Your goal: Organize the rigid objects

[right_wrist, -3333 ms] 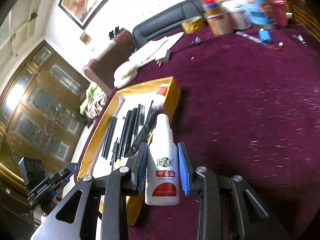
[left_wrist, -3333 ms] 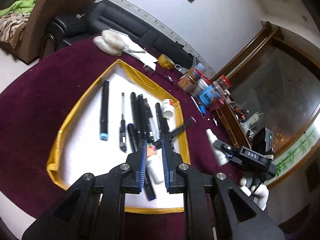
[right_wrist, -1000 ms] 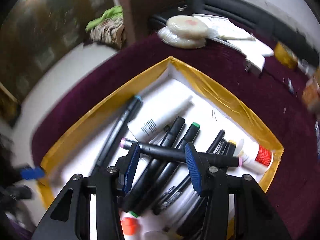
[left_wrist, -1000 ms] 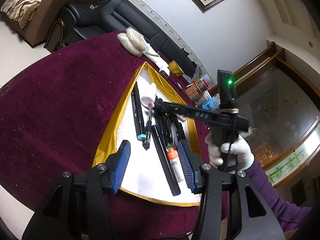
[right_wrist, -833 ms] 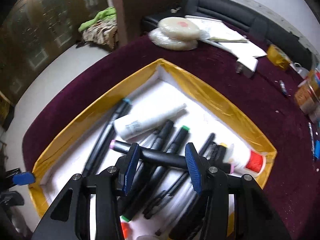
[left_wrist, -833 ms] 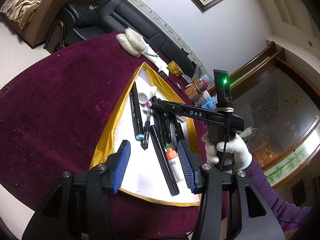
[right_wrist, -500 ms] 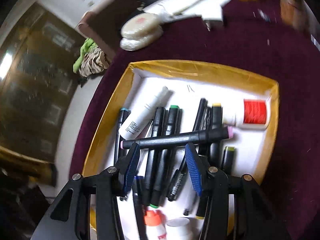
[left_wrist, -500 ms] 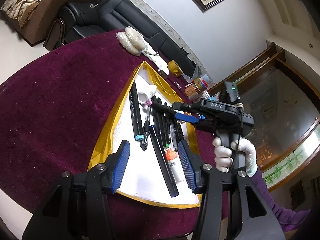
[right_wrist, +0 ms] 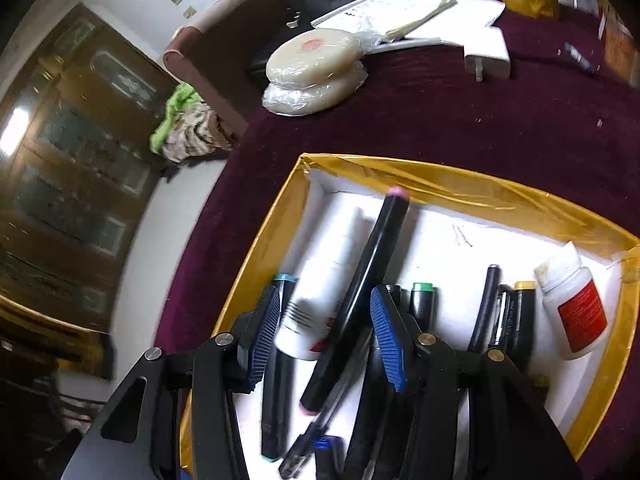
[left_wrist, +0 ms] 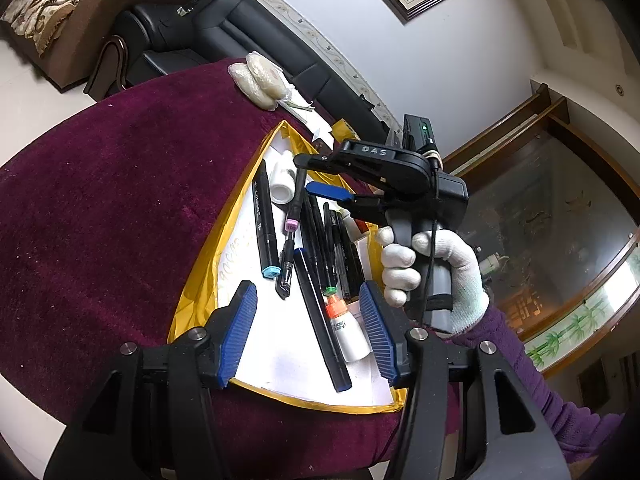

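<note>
A gold-edged white tray [left_wrist: 236,216] holds several black markers and pens, a white bottle [left_wrist: 282,186] at its far end and an orange-capped bottle [left_wrist: 346,322] near me. My left gripper [left_wrist: 308,328] is open and empty, above the tray's near end. My right gripper [left_wrist: 316,176] [right_wrist: 324,332] is open over the tray's far end. A black marker with pink ends [right_wrist: 360,292] [left_wrist: 295,204] lies lengthwise between its fingers, partly on the white bottle [right_wrist: 324,280]. A red-labelled bottle [right_wrist: 572,304] lies at the tray's right side.
The tray sits on a round table under a maroon cloth [left_wrist: 120,200]. Wrapped white discs [right_wrist: 316,68], papers and a white charger [right_wrist: 486,54] lie beyond the tray. A black sofa [left_wrist: 224,28] stands behind the table.
The right gripper let go of its white bottle in the tray, then swung over the far end. The pink-ended marker has turned from crosswise to lengthwise. The left gripper opened and drew back.
</note>
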Available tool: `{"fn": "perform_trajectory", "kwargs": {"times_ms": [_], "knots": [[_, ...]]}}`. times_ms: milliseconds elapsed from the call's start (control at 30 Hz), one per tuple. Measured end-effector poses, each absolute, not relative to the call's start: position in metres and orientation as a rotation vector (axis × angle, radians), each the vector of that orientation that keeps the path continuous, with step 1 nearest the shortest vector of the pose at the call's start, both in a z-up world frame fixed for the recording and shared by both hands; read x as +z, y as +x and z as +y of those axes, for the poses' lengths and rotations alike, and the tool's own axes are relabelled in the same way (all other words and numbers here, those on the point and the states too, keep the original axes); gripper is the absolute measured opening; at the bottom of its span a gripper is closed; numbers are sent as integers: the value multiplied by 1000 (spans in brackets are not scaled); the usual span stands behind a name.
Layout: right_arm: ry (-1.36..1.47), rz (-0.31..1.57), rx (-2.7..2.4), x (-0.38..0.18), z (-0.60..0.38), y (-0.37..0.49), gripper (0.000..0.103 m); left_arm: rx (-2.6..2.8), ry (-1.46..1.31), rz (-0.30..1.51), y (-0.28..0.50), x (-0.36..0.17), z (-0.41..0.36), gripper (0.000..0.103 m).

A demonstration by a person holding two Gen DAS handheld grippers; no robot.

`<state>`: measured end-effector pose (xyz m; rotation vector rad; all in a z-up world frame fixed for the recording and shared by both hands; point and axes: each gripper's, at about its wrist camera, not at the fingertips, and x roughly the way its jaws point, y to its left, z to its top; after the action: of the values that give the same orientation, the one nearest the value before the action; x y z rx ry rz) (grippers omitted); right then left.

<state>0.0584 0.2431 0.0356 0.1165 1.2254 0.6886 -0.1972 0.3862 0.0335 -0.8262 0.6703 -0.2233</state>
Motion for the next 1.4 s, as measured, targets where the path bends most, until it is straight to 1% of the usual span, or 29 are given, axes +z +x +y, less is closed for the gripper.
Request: {"fn": "perform_trajectory", "kwargs": {"times_ms": [100, 300, 433, 500, 533, 633, 667, 700, 733, 767, 800, 833, 900, 933, 1000, 1033, 1100, 1233, 1333, 1400], "knots": [[16, 1198, 639, 37, 247, 55, 21, -227, -827, 670, -198, 33, 385, 52], [-43, 1183, 541, 38, 231, 56, 20, -227, -830, 672, -198, 33, 384, 53], [94, 1176, 643, 52, 214, 46, 21, -199, -781, 678, -198, 42, 376, 57], [77, 1116, 665, 66, 205, 33, 21, -171, -722, 660, -200, 55, 367, 59], [56, 1076, 666, 75, 198, 24, 21, -161, -697, 645, -201, 61, 364, 61], [8, 951, 655, 98, 171, -5, 22, -89, -578, 567, -206, 91, 347, 65], [-1, 909, 648, 105, 161, -15, 22, -41, -529, 536, -209, 101, 341, 70], [-5, 858, 640, 113, 150, -27, 24, 45, -441, 476, -217, 116, 330, 76], [-6, 799, 626, 120, 138, -38, 30, 107, -371, 419, -224, 127, 320, 90], [-8, 743, 608, 125, 127, -49, 36, 151, -320, 357, -233, 137, 310, 100], [-14, 681, 581, 130, 115, -62, 53, 175, -291, 286, -243, 145, 300, 103], [-19, 622, 547, 133, 106, -74, 74, 160, -287, 220, -252, 151, 290, 103], [-29, 524, 455, 133, 89, -94, 93, 62, -310, 157, -256, 153, 277, 103], [-34, 491, 421, 130, 83, -100, 93, -1, -325, 175, -247, 152, 274, 103], [-50, 485, 399, 125, 74, -111, 93, -112, -376, 302, -215, 137, 269, 103], [-62, 505, 393, 121, 70, -115, 93, -98, -401, 393, -199, 129, 265, 103], [-96, 527, 382, 114, 63, -122, 93, 2, -419, 519, -183, 119, 255, 103], [-140, 527, 361, 100, 44, -136, 93, 195, -358, 519, -189, 122, 240, 103], [-112, 538, 373, 94, 30, -140, 93, 269, -299, 504, -194, 130, 233, 103], [-103, 536, 383, 93, 25, -143, 93, 258, -329, 501, -190, 127, 241, 103]]}}
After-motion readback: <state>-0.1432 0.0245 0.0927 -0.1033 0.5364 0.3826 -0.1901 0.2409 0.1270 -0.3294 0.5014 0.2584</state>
